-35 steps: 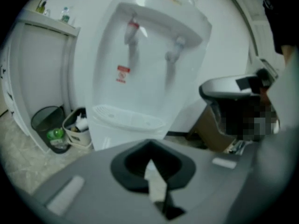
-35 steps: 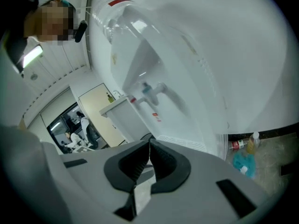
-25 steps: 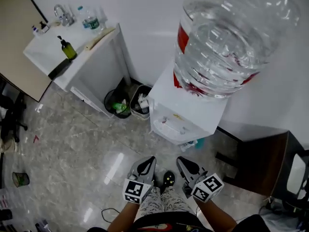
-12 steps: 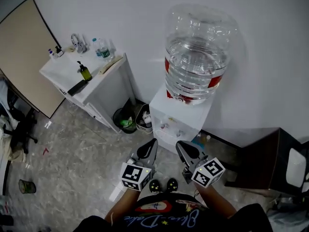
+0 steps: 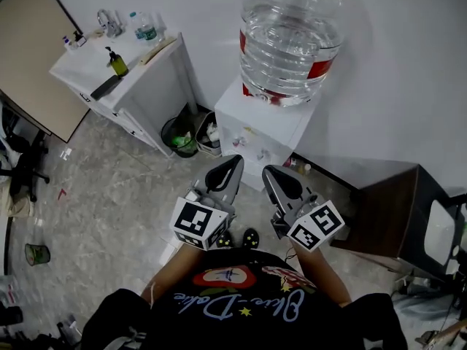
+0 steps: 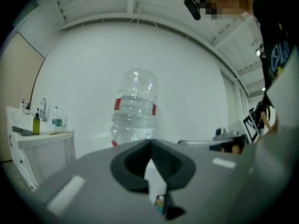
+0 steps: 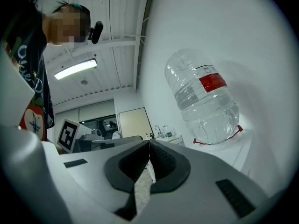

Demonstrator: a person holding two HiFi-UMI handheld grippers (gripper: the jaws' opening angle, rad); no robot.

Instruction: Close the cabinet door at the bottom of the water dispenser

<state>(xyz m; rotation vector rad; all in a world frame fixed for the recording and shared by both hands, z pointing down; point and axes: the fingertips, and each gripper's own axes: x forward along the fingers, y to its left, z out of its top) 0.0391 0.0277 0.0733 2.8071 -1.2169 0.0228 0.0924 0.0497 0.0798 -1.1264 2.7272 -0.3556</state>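
Basically both claws are pinched closed with nothing in them: the grey plastic left gripper and grey plastic right gripper, each with dark rubbery ridged pads, have their tips meeting and are held side by side, apart from each other, aimed at the white boxy water dispenser without touching it. On the dispenser sits a big clear ribbed plastic water bottle with a red label band, partly filled. The cabinet door at the dispenser's foot can't be made out (steep angle, grippers overlap that lower front). Left of the dispenser are a round black bin with green stuff inside and a square grey bin, then a white sink cabinet carrying an olive-green pump bottle. Floor is glossy grey marbled tile; the plain matte white wall stands behind; a dark brown wooden box-shaped unit stands at right.
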